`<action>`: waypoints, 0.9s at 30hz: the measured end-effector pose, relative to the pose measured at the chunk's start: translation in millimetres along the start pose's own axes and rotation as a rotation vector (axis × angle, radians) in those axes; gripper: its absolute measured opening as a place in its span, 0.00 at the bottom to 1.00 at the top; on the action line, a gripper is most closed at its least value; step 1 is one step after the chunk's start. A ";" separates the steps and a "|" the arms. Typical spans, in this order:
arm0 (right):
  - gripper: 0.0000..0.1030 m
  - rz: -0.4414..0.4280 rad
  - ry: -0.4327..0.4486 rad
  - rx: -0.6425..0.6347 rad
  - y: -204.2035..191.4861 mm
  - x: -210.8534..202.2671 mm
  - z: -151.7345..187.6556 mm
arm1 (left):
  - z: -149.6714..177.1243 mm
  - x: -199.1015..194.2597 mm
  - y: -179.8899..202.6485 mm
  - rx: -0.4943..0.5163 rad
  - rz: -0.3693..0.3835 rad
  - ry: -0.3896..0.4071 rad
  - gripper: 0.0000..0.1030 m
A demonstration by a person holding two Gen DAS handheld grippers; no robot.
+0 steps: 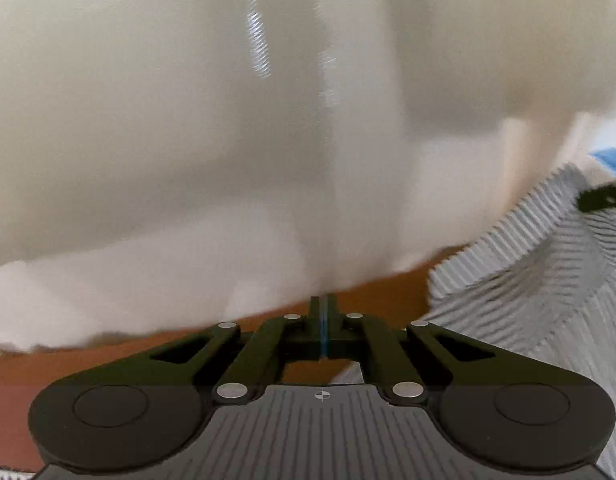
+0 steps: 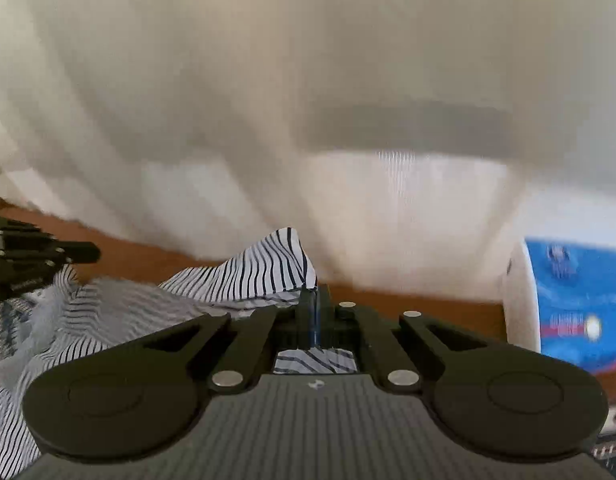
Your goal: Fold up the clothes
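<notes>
A white garment with thin dark stripes [image 2: 251, 276] is held up over a brown table [image 2: 147, 256]. My right gripper [image 2: 314, 300] is shut on a corner of it, and the cloth runs off to the left and below. My left gripper [image 1: 323, 312] is shut, with striped cloth [image 1: 528, 272] stretching away to its right and passing under it; what sits between its fingers is hard to see. The right gripper [image 1: 600, 196] shows at the right edge of the left wrist view, on the cloth. The left gripper [image 2: 79, 252] shows at the left edge of the right wrist view.
A pale curtain or wall [image 1: 227, 120] fills the background of both views, blurred. A white and blue object [image 2: 568, 304] stands on the table at the right in the right wrist view. The brown table top [image 1: 388, 292] shows below the cloth.
</notes>
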State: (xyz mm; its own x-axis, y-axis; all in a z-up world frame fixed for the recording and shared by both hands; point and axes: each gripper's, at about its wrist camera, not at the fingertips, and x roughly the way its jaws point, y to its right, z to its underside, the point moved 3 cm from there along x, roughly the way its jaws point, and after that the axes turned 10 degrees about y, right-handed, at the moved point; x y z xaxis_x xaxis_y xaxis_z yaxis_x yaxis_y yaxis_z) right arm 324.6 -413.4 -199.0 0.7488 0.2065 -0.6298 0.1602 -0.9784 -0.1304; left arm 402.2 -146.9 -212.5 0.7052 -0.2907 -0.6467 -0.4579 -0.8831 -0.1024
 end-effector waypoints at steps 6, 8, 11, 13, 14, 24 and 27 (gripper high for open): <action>0.33 0.066 -0.021 0.011 10.9 5.9 19.4 | 15.4 -3.5 -12.3 -0.014 -0.050 -0.056 0.27; 0.35 0.089 -0.008 0.018 16.3 -4.7 23.1 | 14.8 -27.9 -22.3 -0.011 -0.034 -0.039 0.53; 0.40 0.056 0.055 0.038 24.1 -66.9 24.8 | 18.7 -73.2 -37.0 -0.035 -0.015 -0.014 0.67; 0.47 0.049 0.075 0.054 28.8 -111.3 36.1 | 32.2 -101.7 -42.3 -0.083 0.011 -0.028 0.72; 0.50 0.046 0.085 0.062 31.1 -133.5 41.7 | 39.0 -115.9 -44.9 -0.107 0.025 -0.035 0.75; 0.53 0.095 -0.039 0.240 5.4 -271.5 174.0 | 161.5 -234.4 4.2 -0.176 0.196 -0.192 0.75; 0.53 0.132 -0.108 0.302 -7.0 -301.0 217.9 | 196.4 -272.2 25.4 -0.143 0.247 -0.243 0.75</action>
State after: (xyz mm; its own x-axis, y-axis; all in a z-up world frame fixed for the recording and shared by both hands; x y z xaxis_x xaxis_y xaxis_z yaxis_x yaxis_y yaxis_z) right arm -42.0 -469.4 -175.4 0.6753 0.0928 -0.7317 -0.1426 -0.9569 -0.2529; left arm 92.4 -17.9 -187.5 0.4264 -0.4204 -0.8009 -0.5054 -0.8451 0.1745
